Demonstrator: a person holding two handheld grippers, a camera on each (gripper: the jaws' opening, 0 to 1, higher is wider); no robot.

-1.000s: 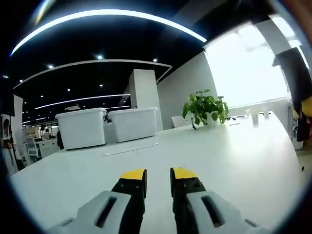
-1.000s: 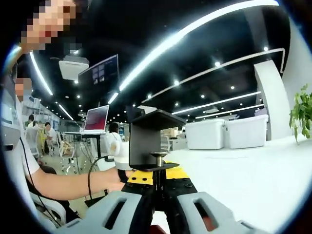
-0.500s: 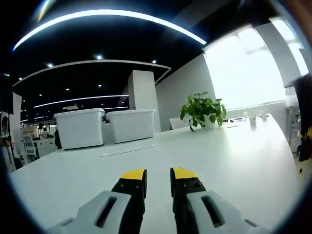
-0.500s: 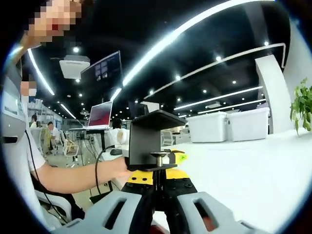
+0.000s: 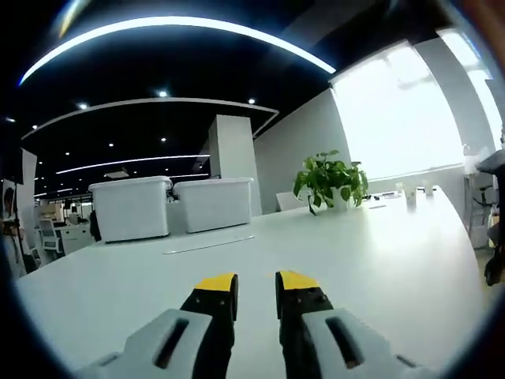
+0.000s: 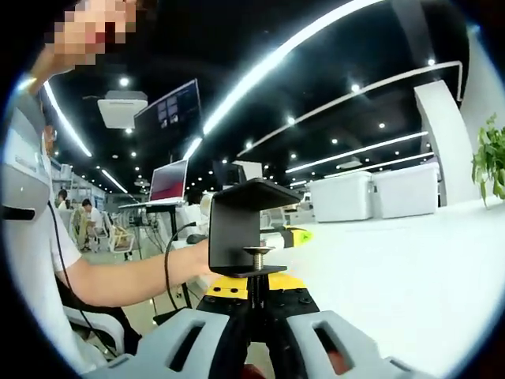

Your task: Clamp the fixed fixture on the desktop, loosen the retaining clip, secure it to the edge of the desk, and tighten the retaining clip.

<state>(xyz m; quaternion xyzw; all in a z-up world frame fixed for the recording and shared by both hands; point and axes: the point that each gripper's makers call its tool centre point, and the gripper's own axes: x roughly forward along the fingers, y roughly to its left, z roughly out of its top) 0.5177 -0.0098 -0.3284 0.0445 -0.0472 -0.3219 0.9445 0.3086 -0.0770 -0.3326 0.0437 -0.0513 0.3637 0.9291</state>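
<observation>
The right gripper [image 6: 254,290] is swinging round with the clamp [image 6: 243,229] in its grip: over the last second the white bins [image 6: 371,194] and the plant [image 6: 491,154] have slid toward the right side of the right gripper view, and the person's forearm [image 6: 134,278] has come further in behind the clamp. In the left gripper view the dark shape that hung at the right side a second ago has dropped low and nearly out, while the desk [image 5: 379,253] sits just as it did, so that hand is hardly moving. My read: the clamp is off the desktop and being carried toward a desk edge, with loosening and fitting yet to come.

Now the clamp itself. It is a black metal bracket bent into a squared C, flat plate on top, upright back, opening to the right in the right gripper view. A threaded screw [image 6: 256,258] with a small round pad rises into its lower arm, and the gap above that pad looks narrow, so it probably needs backing off before it slips over an edge. The right jaws are closed on the screw's lower end. It is held above the near part of the desk, not touching it.

The left gripper [image 5: 256,283] hovers low over the desk's middle, jaws nearly together with a slim gap, holding nothing
</observation>
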